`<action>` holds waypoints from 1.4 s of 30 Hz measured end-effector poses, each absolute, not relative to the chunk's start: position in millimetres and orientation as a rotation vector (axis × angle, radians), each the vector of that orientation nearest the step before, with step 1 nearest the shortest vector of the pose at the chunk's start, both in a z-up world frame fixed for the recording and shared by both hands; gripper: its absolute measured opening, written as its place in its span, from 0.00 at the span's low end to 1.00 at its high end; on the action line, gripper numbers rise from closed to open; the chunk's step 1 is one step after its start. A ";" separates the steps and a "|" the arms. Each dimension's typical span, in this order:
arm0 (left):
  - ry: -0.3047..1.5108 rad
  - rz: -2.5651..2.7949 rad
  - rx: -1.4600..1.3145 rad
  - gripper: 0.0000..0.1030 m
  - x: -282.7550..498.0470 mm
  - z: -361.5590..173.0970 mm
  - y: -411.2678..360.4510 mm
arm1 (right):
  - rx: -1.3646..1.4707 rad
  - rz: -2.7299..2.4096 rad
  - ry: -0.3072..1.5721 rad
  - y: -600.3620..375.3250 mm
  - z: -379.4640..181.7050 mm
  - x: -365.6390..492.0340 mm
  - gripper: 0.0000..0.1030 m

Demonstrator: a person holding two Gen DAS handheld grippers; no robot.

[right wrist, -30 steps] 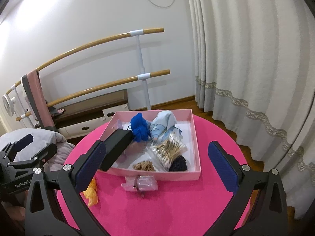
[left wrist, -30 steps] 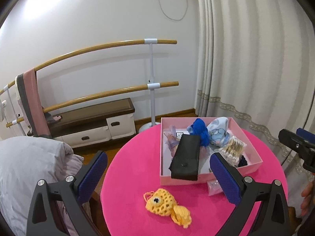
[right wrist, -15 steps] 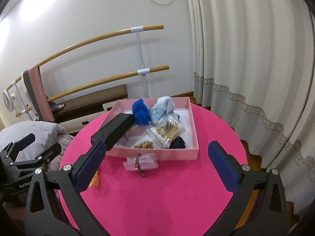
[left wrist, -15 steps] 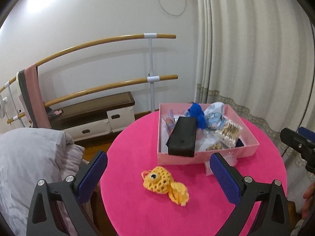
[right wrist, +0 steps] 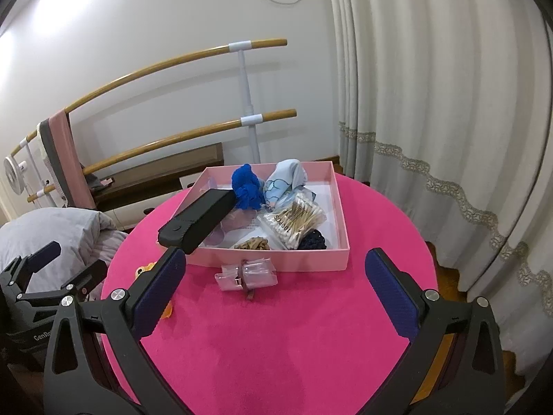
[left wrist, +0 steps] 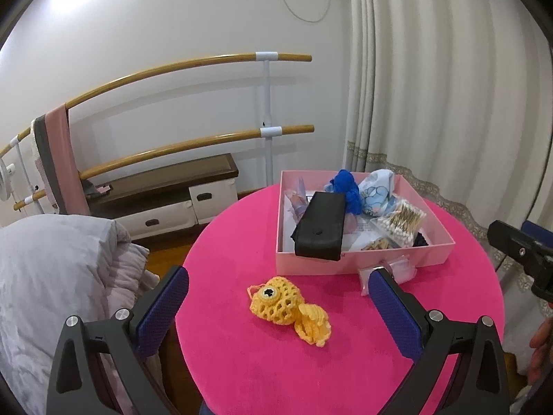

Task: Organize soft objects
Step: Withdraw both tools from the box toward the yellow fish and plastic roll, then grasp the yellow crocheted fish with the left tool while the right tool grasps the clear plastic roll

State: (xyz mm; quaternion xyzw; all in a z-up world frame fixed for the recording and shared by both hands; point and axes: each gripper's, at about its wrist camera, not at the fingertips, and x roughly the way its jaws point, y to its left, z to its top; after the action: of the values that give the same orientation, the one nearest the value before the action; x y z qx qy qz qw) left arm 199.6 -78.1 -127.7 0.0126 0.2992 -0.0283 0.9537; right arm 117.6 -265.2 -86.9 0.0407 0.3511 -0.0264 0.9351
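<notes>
A pink box (left wrist: pixel 349 263) (right wrist: pixel 273 259) sits on the round pink table (left wrist: pixel 311 363) (right wrist: pixel 293 328). It holds a black case (left wrist: pixel 321 230) (right wrist: pixel 197 219) leaning over its rim, a blue fabric piece (left wrist: pixel 347 190) (right wrist: pixel 246 188), a light blue printed cloth (left wrist: pixel 376 192) (right wrist: pixel 285 181), a cotton swab bag (left wrist: pixel 401 223) (right wrist: pixel 293 219) and dark and tan scrunchies. A yellow crochet fish (left wrist: pixel 287 306) lies on the table before the box, between my left gripper's open fingers. A clear packet (right wrist: pixel 247 273) (left wrist: pixel 397 269) lies at the box front. My left gripper (left wrist: pixel 276 314) and right gripper (right wrist: pixel 273 290) are open and empty.
A grey quilt (left wrist: pixel 52 276) lies left of the table. Wooden barre rails (left wrist: pixel 193 69) with a pink-grey towel (left wrist: pixel 58 159) and a low cabinet (left wrist: pixel 162 200) stand behind. Curtains (right wrist: pixel 432 103) hang at the right. The right gripper shows at the left wrist view's right edge (left wrist: pixel 518 252).
Both grippers have pulled back and up from the box, so the table and box look farther away. The fish, packet and box contents have not moved.
</notes>
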 end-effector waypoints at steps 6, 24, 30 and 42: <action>0.631 -0.045 0.023 1.00 200.7 -135.9 -76.5 | 0.076 -0.060 0.732 -262.9 -92.7 118.7 1.00; 0.818 -0.053 0.004 1.00 269.0 -209.8 -66.7 | 0.091 -0.059 0.874 -265.0 -147.8 142.0 1.00; 0.841 -0.098 -0.012 1.00 304.1 -232.1 -67.5 | 0.101 -0.060 0.928 -264.5 -170.7 158.5 1.00; 0.897 -0.220 -0.006 0.47 343.2 -256.7 -80.4 | 0.107 -0.018 1.005 -250.7 -206.9 192.3 1.00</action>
State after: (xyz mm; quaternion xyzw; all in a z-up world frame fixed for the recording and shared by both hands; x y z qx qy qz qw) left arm 343.2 -80.4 -256.7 -0.0030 0.4327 -0.1061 0.8953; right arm 192.3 -250.7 -206.9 0.0512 0.4816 -0.0086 0.8749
